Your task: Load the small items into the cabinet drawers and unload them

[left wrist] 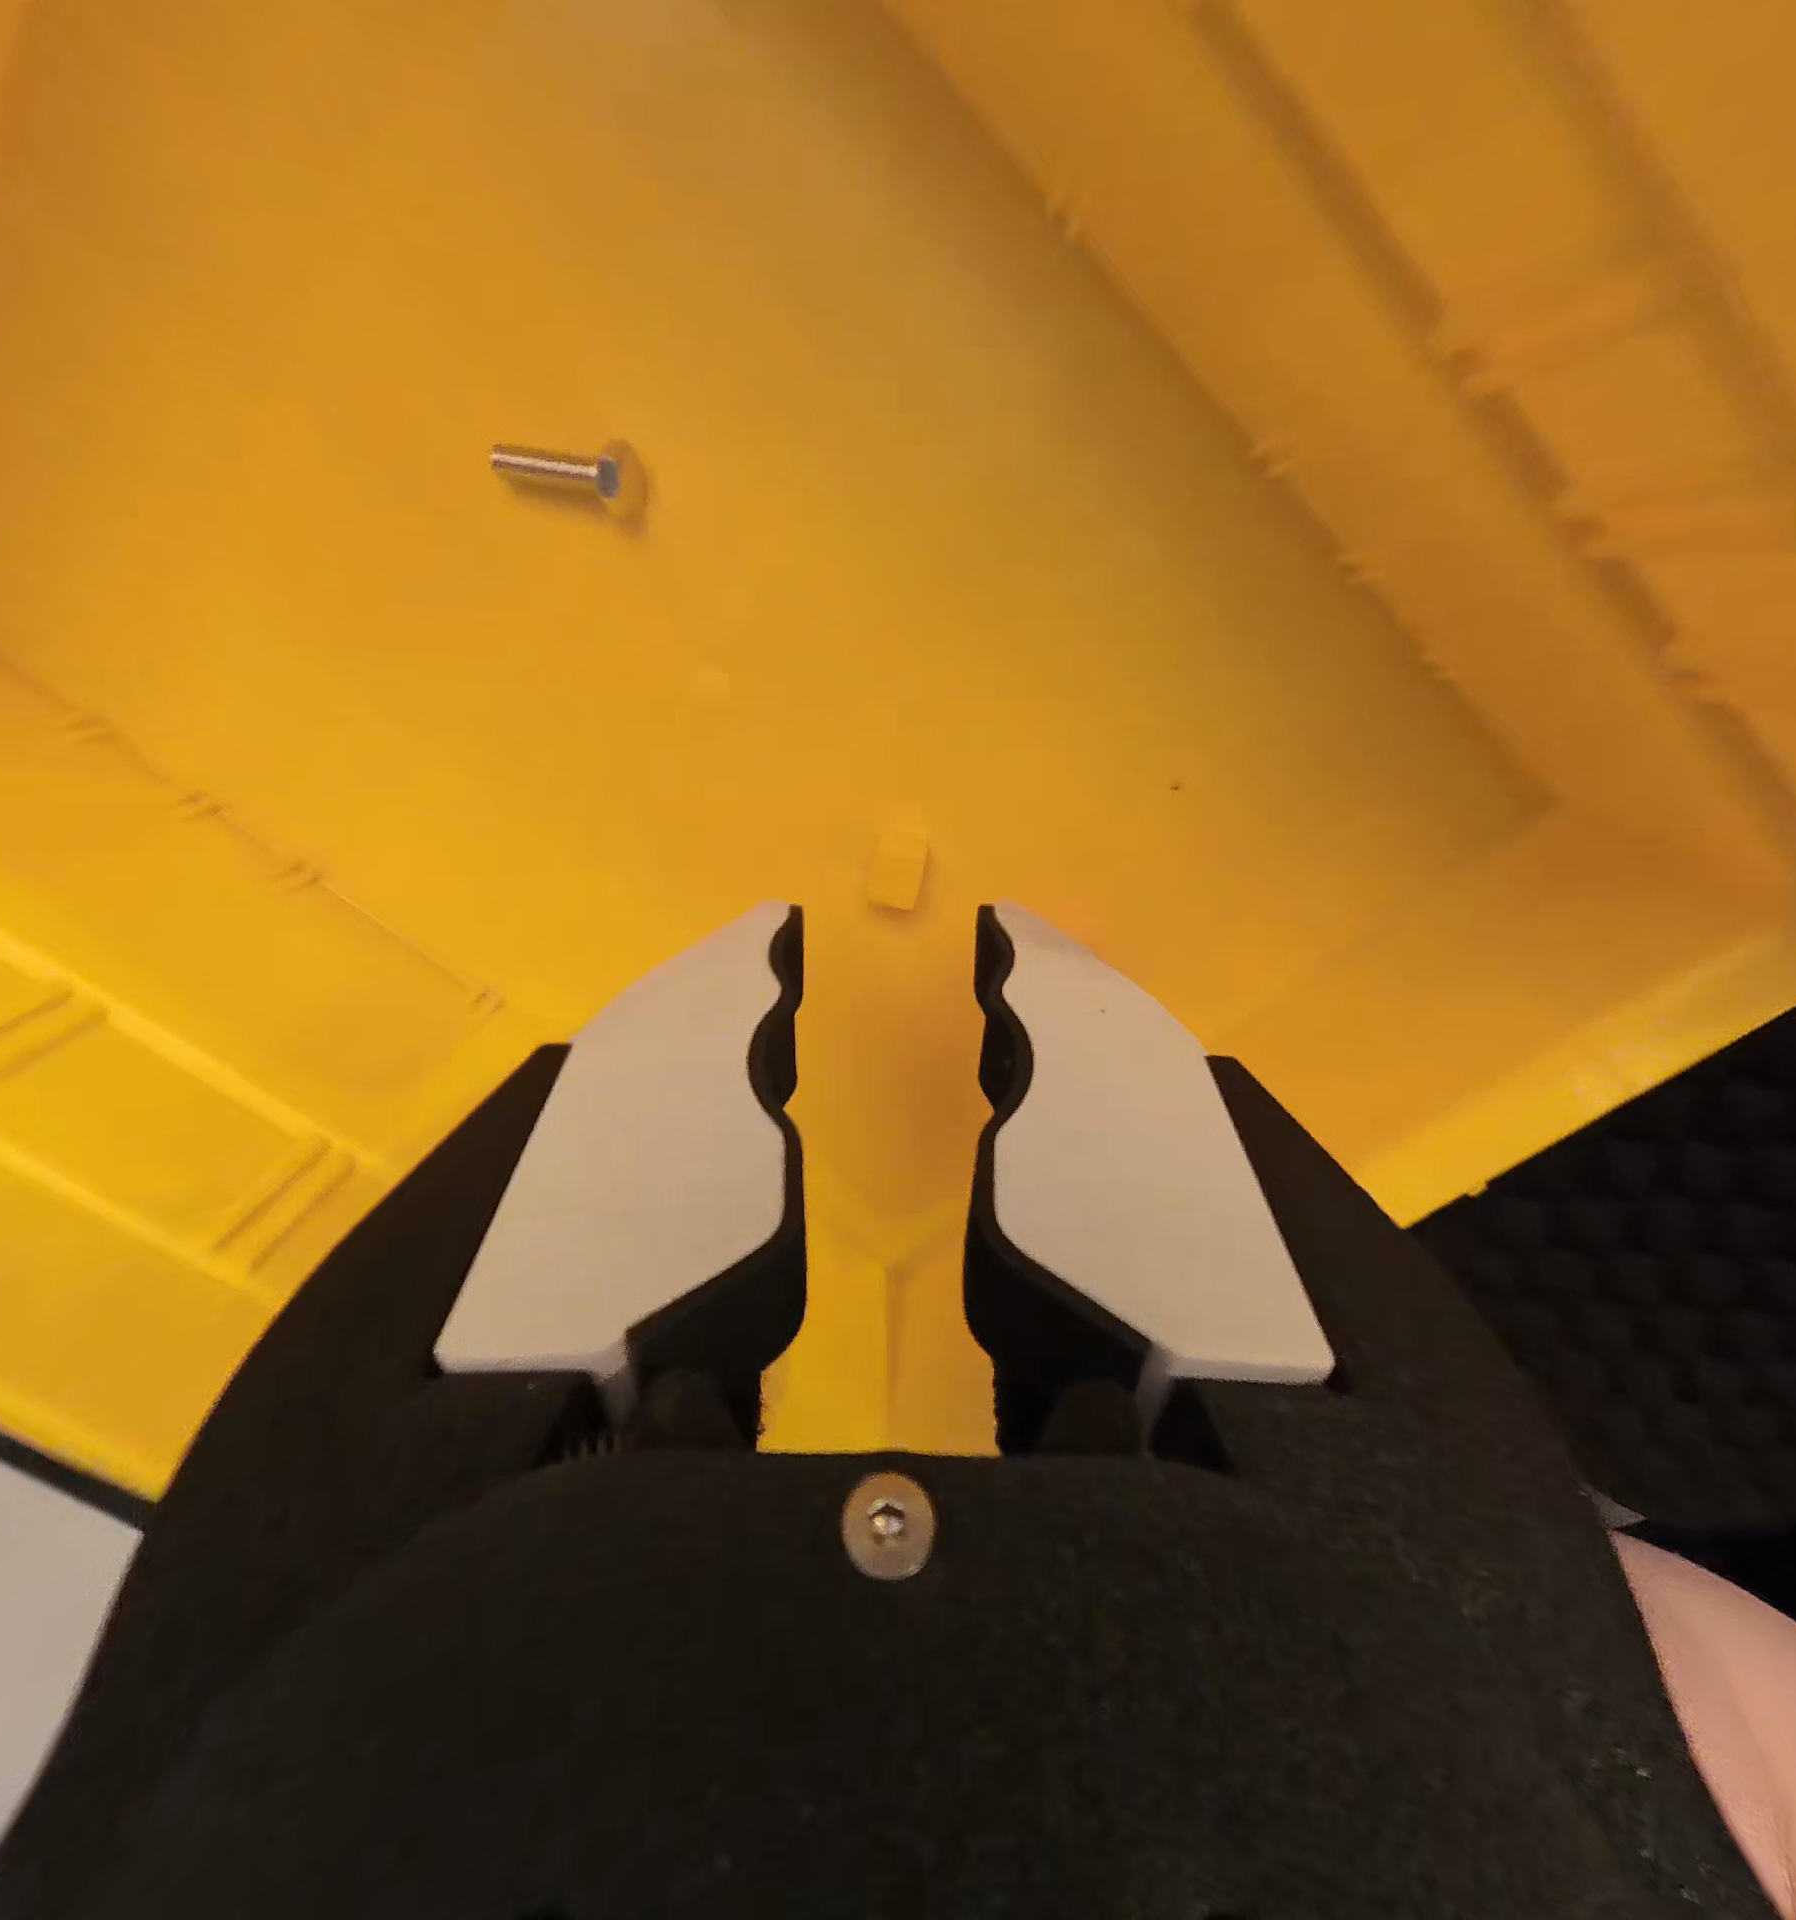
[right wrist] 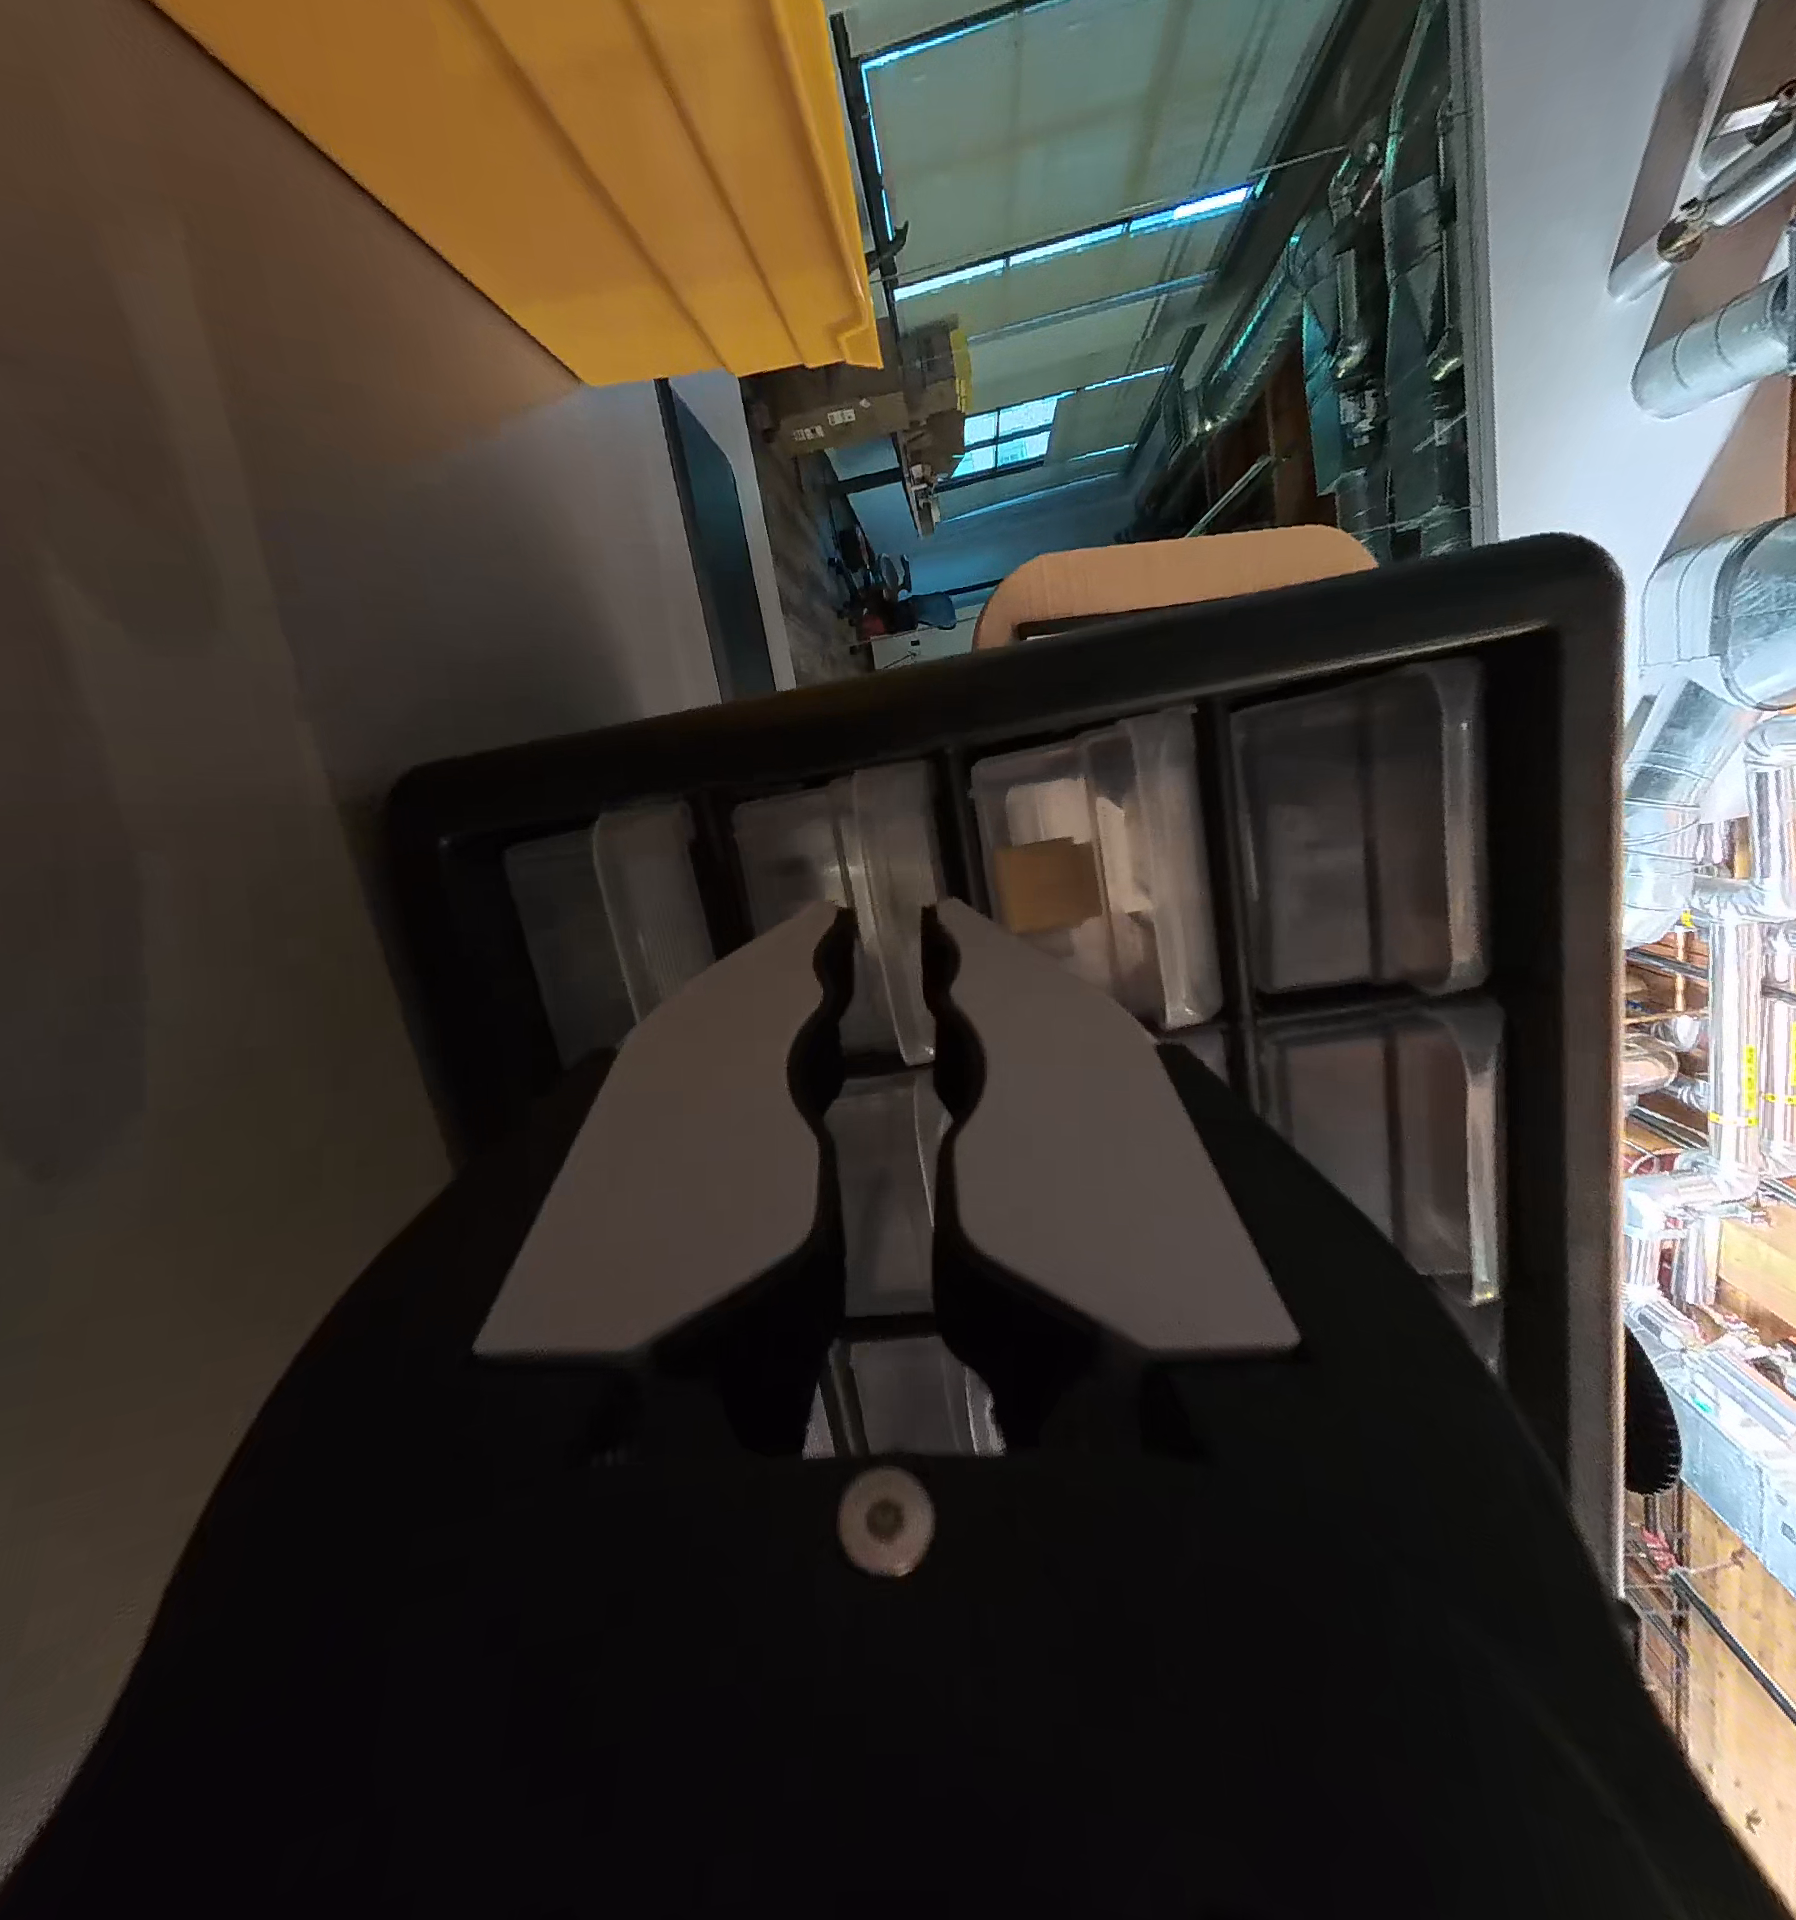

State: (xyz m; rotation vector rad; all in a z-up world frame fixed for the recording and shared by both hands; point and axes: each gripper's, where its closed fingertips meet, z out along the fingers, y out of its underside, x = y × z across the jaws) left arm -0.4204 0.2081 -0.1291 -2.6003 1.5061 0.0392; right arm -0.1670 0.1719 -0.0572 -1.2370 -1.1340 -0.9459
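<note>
In the left wrist view, the left gripper point(left wrist: 886, 914) is hanging released and empty over the yellow bin point(left wrist: 977, 468), where a bolt point(left wrist: 561, 470) is lying well apart toward its far-left side. In the right wrist view, the right gripper point(right wrist: 886, 914) is clenching the clear handle point(right wrist: 889, 935) of a drawer point(right wrist: 811, 862) in the black cabinet point(right wrist: 1185, 665), the bin point(right wrist: 603, 177) sitting beyond.

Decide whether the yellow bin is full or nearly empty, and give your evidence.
Nearly empty. The left wrist view shows the yellow bin with a bare floor; only one small bolt lies on the part in view.
</note>
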